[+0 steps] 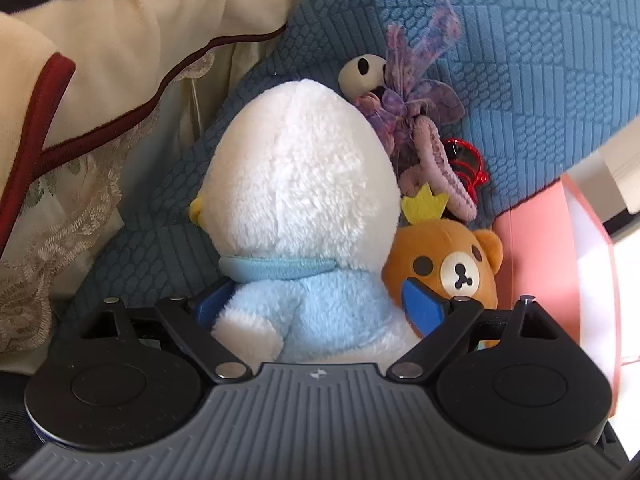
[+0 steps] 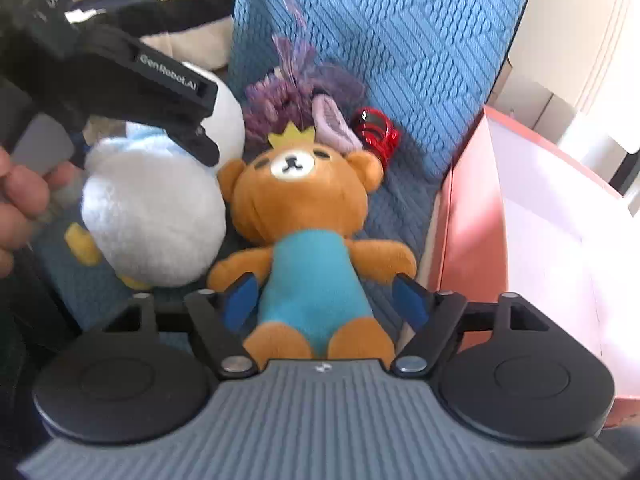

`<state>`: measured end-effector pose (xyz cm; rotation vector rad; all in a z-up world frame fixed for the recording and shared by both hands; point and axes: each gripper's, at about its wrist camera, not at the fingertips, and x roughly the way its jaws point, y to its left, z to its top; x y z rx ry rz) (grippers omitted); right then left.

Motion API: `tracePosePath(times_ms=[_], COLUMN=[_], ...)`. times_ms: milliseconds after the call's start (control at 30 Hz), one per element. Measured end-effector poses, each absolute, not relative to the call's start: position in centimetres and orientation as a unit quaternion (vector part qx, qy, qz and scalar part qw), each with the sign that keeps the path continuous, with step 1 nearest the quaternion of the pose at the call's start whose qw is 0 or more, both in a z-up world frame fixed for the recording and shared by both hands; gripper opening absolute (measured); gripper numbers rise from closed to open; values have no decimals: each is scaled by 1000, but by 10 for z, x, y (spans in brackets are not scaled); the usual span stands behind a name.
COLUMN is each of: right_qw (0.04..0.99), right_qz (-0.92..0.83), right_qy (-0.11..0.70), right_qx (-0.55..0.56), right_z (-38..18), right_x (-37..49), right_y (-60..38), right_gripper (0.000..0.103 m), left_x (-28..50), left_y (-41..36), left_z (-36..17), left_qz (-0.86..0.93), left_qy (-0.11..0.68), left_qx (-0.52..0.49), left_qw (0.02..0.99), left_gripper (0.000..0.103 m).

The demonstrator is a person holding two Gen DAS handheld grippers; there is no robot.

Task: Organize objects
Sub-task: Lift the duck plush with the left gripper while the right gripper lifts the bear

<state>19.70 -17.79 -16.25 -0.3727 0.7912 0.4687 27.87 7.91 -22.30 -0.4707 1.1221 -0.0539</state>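
Note:
A white and light-blue plush toy [image 1: 304, 200] sits between the blue pads of my left gripper [image 1: 316, 306], which press its body on both sides. It also shows in the right wrist view [image 2: 156, 208]. A brown bear plush [image 2: 300, 208] with a yellow crown and teal shirt lies on the blue cushion. My right gripper [image 2: 326, 306] is open, its pads either side of the bear's belly with gaps. The bear also shows in the left wrist view [image 1: 452, 264]. A purple plush [image 1: 408, 120] and a red clip [image 2: 376, 128] lie behind.
A pink box [image 2: 472, 208] with a white inside stands open at the right. A blue textured cushion [image 2: 400, 40] rises behind the toys. A cream pillow with dark red piping [image 1: 120, 60] and lace lies at the left.

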Motion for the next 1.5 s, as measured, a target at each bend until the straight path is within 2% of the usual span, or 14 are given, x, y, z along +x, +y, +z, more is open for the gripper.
tracePosePath(times_ms=[267,767,900,967,1333,1500], right_qw=[864,825,832,837,852,851], right_qz=[218,192,185,184,181,182], right_qy=[404,519,511,505,480,484], right_qx=[-206,-115,-105,-102,-105,-92], right_z=[-181,-228,-224,-220,-193,-183], right_x=[218,259,257,255,255,255], right_y=[-160,-163,-165,-168,-174,-182], right_gripper=[78,77,66,64,64,64], left_x=[293,295,295,295,294,285], left_y=[84,86,87,87,86,83], left_z=[-236,-241,-244,-245,-252,-244], left_qz=[-5,-7,-5,-5,-11,-23], left_qy=[541,552,555,557,561,548], left_qx=[-235,-231,-230,-232,-245,-237], left_qw=[807,801,799,798,790,802], left_gripper=[93,93,93,93,92,88])
